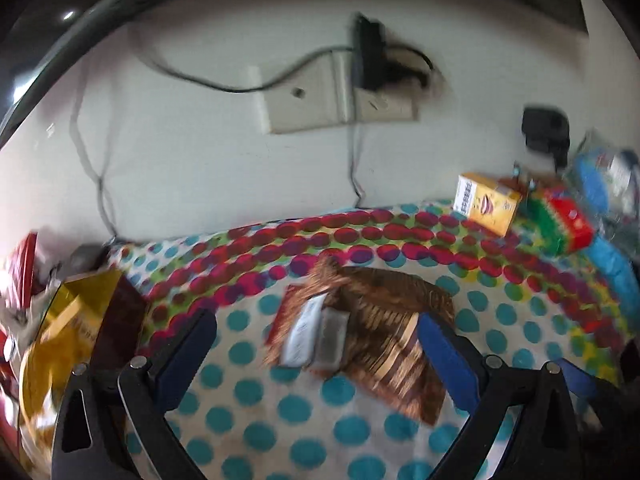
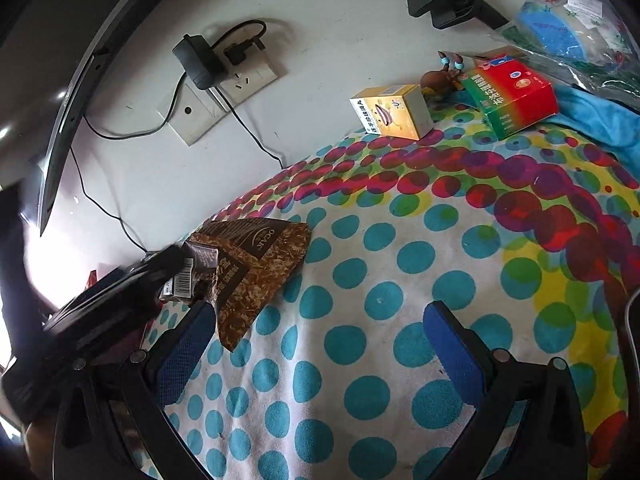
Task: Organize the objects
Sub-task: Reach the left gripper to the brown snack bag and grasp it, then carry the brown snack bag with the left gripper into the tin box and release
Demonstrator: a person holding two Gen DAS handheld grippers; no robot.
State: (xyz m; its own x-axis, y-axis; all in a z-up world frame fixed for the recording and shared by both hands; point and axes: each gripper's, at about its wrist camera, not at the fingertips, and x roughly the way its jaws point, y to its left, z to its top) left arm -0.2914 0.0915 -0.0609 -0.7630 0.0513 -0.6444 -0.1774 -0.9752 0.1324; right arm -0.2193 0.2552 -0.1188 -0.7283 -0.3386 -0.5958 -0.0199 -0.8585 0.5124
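A brown snack packet [image 1: 380,320] lies on the spotted cloth [image 1: 280,412], with a small barcoded sachet [image 1: 316,336] on top of it. My left gripper [image 1: 316,356] is open, its blue pads standing either side of the packet's near end; this view is blurred. In the right wrist view the same packet [image 2: 256,268] and sachet [image 2: 192,276] lie at the left, with the left gripper's black body [image 2: 112,304] against them. My right gripper [image 2: 320,344] is open over bare cloth [image 2: 380,280], nothing between its fingers.
A yellow box [image 2: 394,114], a red-green box [image 2: 512,96] and a small brown toy [image 2: 444,76] sit by the wall. A plastic bag [image 2: 568,28] and blue towel [image 2: 600,116] lie far right. A yellow bag [image 1: 68,320] is at left. Wall sockets [image 2: 216,92] trail cables.
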